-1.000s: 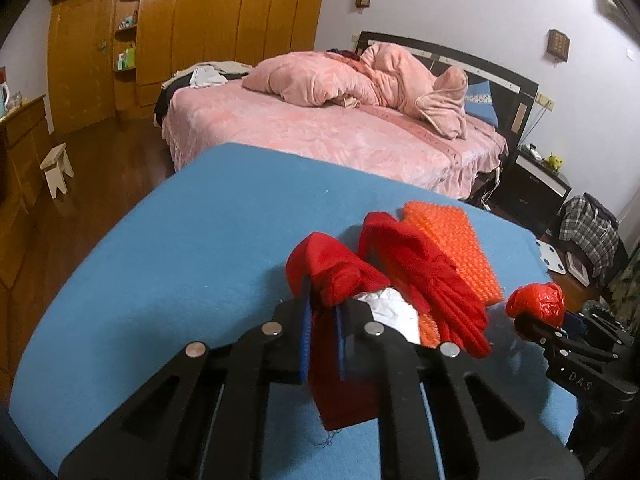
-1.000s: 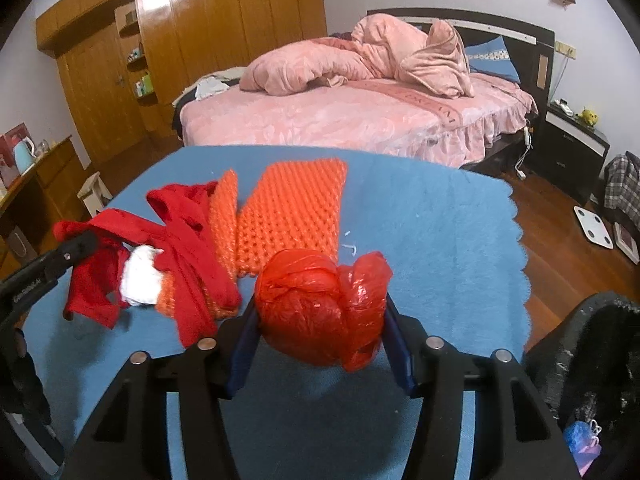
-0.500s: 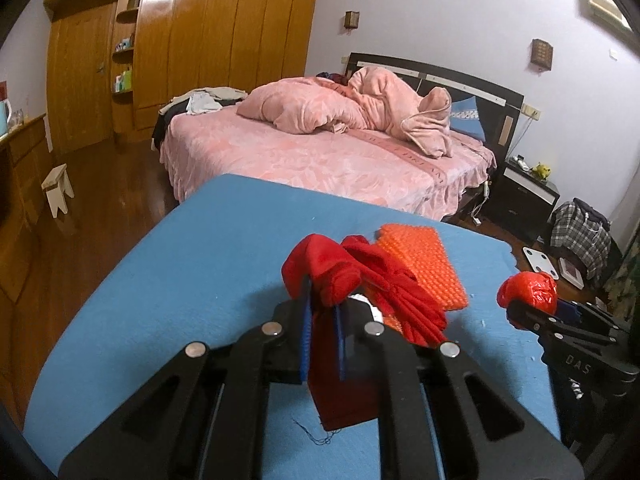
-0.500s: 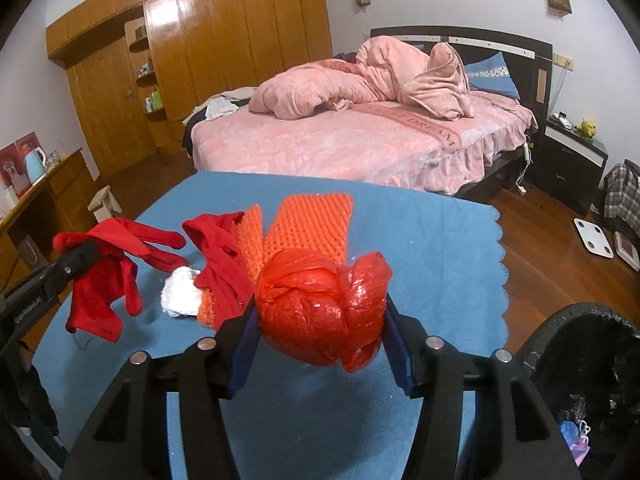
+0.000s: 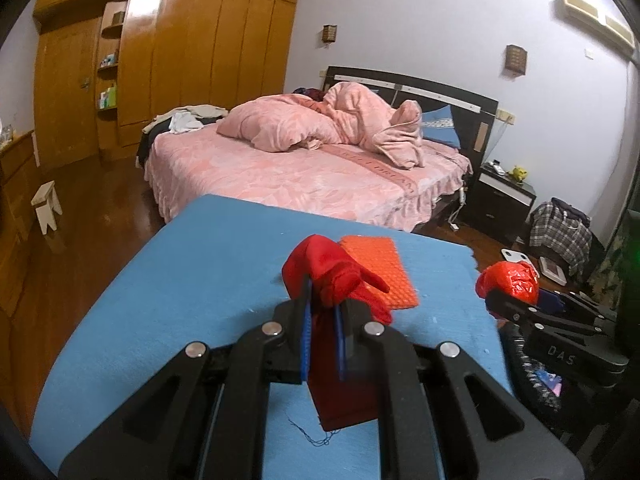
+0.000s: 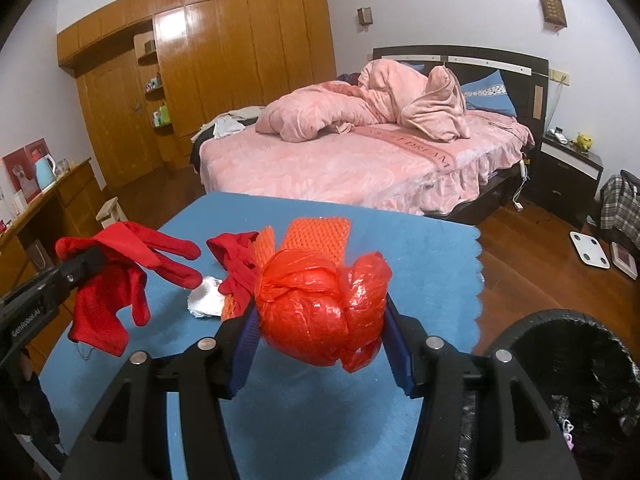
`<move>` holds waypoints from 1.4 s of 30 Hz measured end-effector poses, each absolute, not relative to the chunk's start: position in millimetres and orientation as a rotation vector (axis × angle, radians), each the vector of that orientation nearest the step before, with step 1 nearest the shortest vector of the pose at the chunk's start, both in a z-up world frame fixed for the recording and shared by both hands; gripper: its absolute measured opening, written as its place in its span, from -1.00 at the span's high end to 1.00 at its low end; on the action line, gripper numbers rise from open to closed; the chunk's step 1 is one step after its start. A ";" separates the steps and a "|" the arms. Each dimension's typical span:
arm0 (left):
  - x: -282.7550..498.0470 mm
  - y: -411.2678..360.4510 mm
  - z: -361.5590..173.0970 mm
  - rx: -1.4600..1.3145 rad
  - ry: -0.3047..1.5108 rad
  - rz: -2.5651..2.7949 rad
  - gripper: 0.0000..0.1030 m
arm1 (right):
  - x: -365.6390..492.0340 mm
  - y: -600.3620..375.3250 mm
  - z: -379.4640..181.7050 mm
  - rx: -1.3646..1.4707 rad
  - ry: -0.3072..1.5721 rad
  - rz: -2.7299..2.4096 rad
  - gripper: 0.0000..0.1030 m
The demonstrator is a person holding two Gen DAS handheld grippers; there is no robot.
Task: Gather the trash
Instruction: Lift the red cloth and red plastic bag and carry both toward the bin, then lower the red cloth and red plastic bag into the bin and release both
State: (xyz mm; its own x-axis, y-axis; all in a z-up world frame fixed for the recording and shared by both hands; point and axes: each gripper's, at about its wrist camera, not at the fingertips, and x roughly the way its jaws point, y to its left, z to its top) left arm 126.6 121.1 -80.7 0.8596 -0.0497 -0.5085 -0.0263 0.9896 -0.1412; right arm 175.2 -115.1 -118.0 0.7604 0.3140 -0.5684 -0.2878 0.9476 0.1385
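The left gripper [image 5: 322, 316] has its blue-padded fingers [image 5: 305, 332] closed tight on a limp red fabric glove [image 5: 332, 280], which is lifted clear of the blue cloth-covered bench [image 5: 180, 292]; the glove's cuff hangs down between the black finger arms and its fingertips point toward 3 o'clock. In the right wrist view the same glove [image 6: 116, 280] dangles at 9 o'clock, above the bench's left part.

The right gripper [image 6: 320, 320] grips a crumpled, knotted orange-red plastic bag [image 6: 320, 304] between its fingers [image 6: 244, 344], which stand partly apart, pressing on the bundle's two sides. The bag is held in the air above the bench. From the left wrist view the bag [image 5: 508, 280] shows at 3 o'clock, past the bench's right edge.

On the bench remain a flat orange bubble-textured sheet [image 6: 320, 236] at 12 o'clock from the bag, a second red fabric glove [image 6: 236, 256] lying partly over the sheet's left side, and a crumpled white paper wad [image 6: 206, 300] just beside that glove at 10 o'clock from the bag.

A black round trash bin lined with a dark bag [image 6: 560, 360] stands on the floor at 4 o'clock in the right wrist view, just beside the bench's scalloped right edge, with small scraps inside. A bed with pink covers [image 6: 360, 160] stands beyond the bench at 12 o'clock.
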 end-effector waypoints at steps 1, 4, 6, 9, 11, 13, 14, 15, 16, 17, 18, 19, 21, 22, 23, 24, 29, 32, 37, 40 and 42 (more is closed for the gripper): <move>124.5 116.5 -78.5 -0.143 0.534 -0.022 0.83 | 172.4 -117.4 -115.6 0.042 0.623 0.326 -0.08; 119.4 103.9 -75.2 -0.135 0.528 -0.049 0.83 | 163.8 -125.4 -109.9 0.043 0.612 0.317 -0.08; 117.7 95.5 -73.3 -0.134 0.526 -0.068 0.83 | 156.7 -132.0 -105.2 0.046 0.603 0.310 -0.08; 113.8 81.0 -71.4 -0.128 0.525 -0.099 0.83 | 147.0 -144.2 -97.9 0.050 0.590 0.294 -0.08; 111.6 72.0 -70.2 -0.121 0.523 -0.120 0.83 | 142.7 -150.9 -94.4 0.056 0.585 0.283 -0.08; 110.4 63.5 -69.3 -0.118 0.523 -0.138 0.83 | 138.8 -157.8 -92.0 0.060 0.582 0.273 -0.08; 109.7 57.7 -68.7 -0.115 0.523 -0.150 0.83 | 136.0 -162.4 -90.7 0.062 0.579 0.267 -0.08; 110.0 55.0 -68.3 -0.114 0.524 -0.157 0.83 | 134.4 -165.2 -89.8 0.063 0.578 0.261 -0.08; 109.4 51.6 -68.1 -0.112 0.524 -0.164 0.83 | 131.3 -170.6 -88.5 0.067 0.574 0.252 -0.08; 108.6 47.2 -67.9 -0.110 0.524 -0.175 0.83 | 129.3 -175.1 -87.6 0.070 0.571 0.246 -0.08; 107.7 42.8 -67.7 -0.108 0.525 -0.185 0.83 | 127.6 -178.9 -86.5 0.073 0.569 0.240 -0.08; 107.2 37.3 -67.4 -0.104 0.525 -0.198 0.83 | 124.8 -185.2 -85.5 0.078 0.566 0.228 -0.08; 106.7 29.1 -66.7 -0.098 0.524 -0.216 0.83 | 120.9 -193.5 -85.0 0.084 0.564 0.215 -0.08; 106.1 24.8 -66.2 -0.096 0.524 -0.225 0.83 | 118.0 -200.0 -84.4 0.088 0.562 0.203 -0.08; 106.1 19.8 -65.4 -0.094 0.523 -0.237 0.83 | 115.8 -203.7 -84.3 0.091 0.560 0.196 -0.08; 106.2 15.0 -65.2 -0.090 0.520 -0.247 0.83 | 113.3 -209.1 -84.0 0.094 0.559 0.186 -0.08; 105.1 -11.8 -62.3 -0.071 0.512 -0.306 0.83 | 102.7 -234.4 -83.5 0.107 0.552 0.136 -0.08; 104.2 -32.2 -62.1 -0.059 0.511 -0.350 0.83 | 95.7 -252.7 -83.8 0.119 0.548 0.102 -0.08; 104.3 -58.2 -60.8 -0.046 0.505 -0.408 0.83 | 86.0 -281.4 -83.9 0.130 0.540 0.041 -0.08; 104.2 -74.4 -60.3 -0.034 0.501 -0.443 0.83 | 79.3 -301.9 -85.4 0.137 0.535 -0.002 -0.08; 103.4 -86.4 -60.2 -0.025 0.499 -0.467 0.83 | 75.0 -311.5 -86.8 0.140 0.535 -0.023 -0.08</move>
State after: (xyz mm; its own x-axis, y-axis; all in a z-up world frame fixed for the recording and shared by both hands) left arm 103.4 -86.4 -60.2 0.7752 -0.4377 -0.4555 0.4257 0.8947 -0.1353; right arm 75.0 -311.5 -86.8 0.8603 0.0148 -0.5095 0.0581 0.9902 0.1269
